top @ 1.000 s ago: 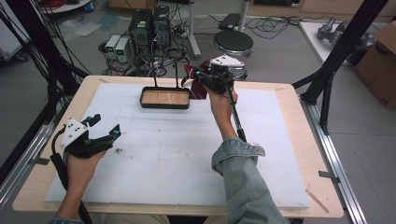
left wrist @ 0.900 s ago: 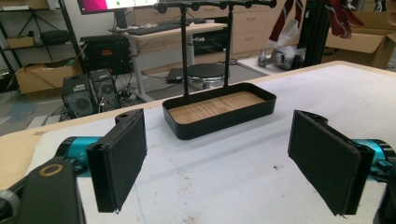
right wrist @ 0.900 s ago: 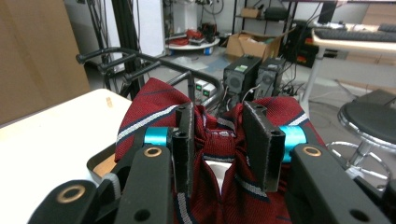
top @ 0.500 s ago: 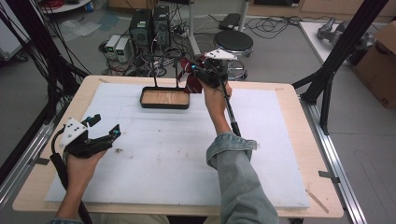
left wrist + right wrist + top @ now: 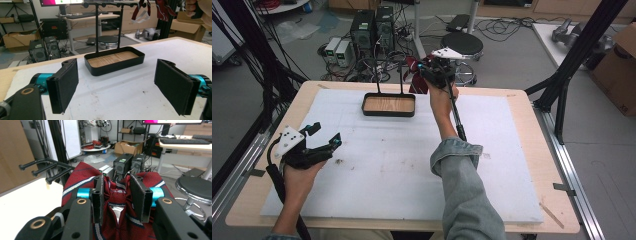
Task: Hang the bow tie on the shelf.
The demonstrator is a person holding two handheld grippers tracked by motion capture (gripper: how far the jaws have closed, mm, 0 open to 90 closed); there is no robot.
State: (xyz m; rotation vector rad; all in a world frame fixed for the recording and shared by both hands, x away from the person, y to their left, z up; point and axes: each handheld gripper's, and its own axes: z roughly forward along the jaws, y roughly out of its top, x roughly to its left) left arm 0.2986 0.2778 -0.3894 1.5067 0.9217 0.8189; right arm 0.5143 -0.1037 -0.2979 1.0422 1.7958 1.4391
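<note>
A black stand has a wood-lined tray (image 5: 388,114) as its base and a peg rack (image 5: 388,62) on two posts at the far middle of the white mat. A dark red striped tie (image 5: 413,69) hangs bunched beside the rack's right end, and my right gripper (image 5: 433,74) is shut on it. In the right gripper view the tie (image 5: 82,175) fills the space around the right gripper (image 5: 116,197), with the rack's pegs (image 5: 50,167) to its left. My left gripper (image 5: 326,135) rests open on the mat's left side, facing the tray (image 5: 115,67); nothing lies between its pads (image 5: 63,87).
The white foam mat (image 5: 507,165) covers a wooden table (image 5: 542,150). Black frame posts (image 5: 562,85) rise at both sides. Beyond the far edge stand a round stool (image 5: 464,45) and computer towers (image 5: 372,27) with cables on the floor.
My right gripper carried the tie up, farther away and slightly left, toward the rack's right end. The left gripper stayed in place.
</note>
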